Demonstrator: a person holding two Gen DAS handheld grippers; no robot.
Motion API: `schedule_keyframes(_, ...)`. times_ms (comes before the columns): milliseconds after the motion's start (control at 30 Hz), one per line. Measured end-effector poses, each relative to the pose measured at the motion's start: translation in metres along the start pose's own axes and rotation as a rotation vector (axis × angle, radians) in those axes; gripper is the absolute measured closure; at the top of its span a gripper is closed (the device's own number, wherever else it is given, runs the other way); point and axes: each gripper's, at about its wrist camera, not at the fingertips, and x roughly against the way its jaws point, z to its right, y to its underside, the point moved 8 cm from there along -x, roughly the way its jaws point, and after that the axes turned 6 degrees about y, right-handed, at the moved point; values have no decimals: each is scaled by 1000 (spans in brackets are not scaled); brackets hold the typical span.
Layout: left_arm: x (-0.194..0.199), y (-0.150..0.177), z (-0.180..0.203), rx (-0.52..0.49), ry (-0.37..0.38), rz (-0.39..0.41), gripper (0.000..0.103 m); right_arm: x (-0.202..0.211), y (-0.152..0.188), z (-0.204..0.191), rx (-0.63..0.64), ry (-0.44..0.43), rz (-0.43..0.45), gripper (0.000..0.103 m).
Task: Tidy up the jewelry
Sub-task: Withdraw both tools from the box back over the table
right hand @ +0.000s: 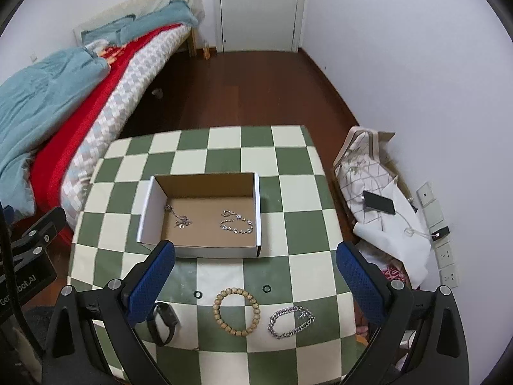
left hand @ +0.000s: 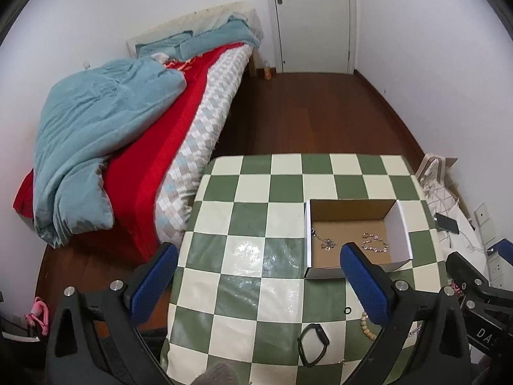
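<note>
An open cardboard box [right hand: 154, 211] [left hand: 399, 224] sits on the green-and-white checked table [right hand: 298, 199] [left hand: 253, 192]. Inside lie a thin silver chain [right hand: 179, 218] [left hand: 325, 242] and a silver link bracelet [right hand: 235, 223] [left hand: 375, 243]. In front of the box lie a wooden bead bracelet [right hand: 236, 311] [left hand: 365, 322], a chunky silver chain bracelet [right hand: 290, 320], a black wristband [right hand: 163, 322] [left hand: 312, 348] and two small dark rings [right hand: 197, 294] [right hand: 266, 288]. My right gripper [right hand: 255, 269] hovers open above these. My left gripper [left hand: 256, 274] stands open over the table's left part, holding nothing.
A bed [left hand: 179, 134] with red and teal bedding runs along the table's left side. Bags, a white cloth and a black phone [right hand: 380, 203] are piled on the floor at the right by wall sockets. A shut door [left hand: 312, 16] lies beyond open wooden floor.
</note>
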Motion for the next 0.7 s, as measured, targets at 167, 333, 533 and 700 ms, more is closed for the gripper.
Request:
schedule_keyframes(167,22,2,0,-11,-2,40,0,34,0,0,-12,-7,56,1)
schedule_keyframes(333,32,17,-2,-16,-14,41,0,52,12,5,-51,-38,64,1)
schedule_keyframes(533,10,64,-2,-44,-55,-52,0,15,69,38,-128,-38,-71,2)
schedule_keyframes(700,-25,117,20,-96,-74,-175,0,-38,127,76,-212,-28,-218,21)
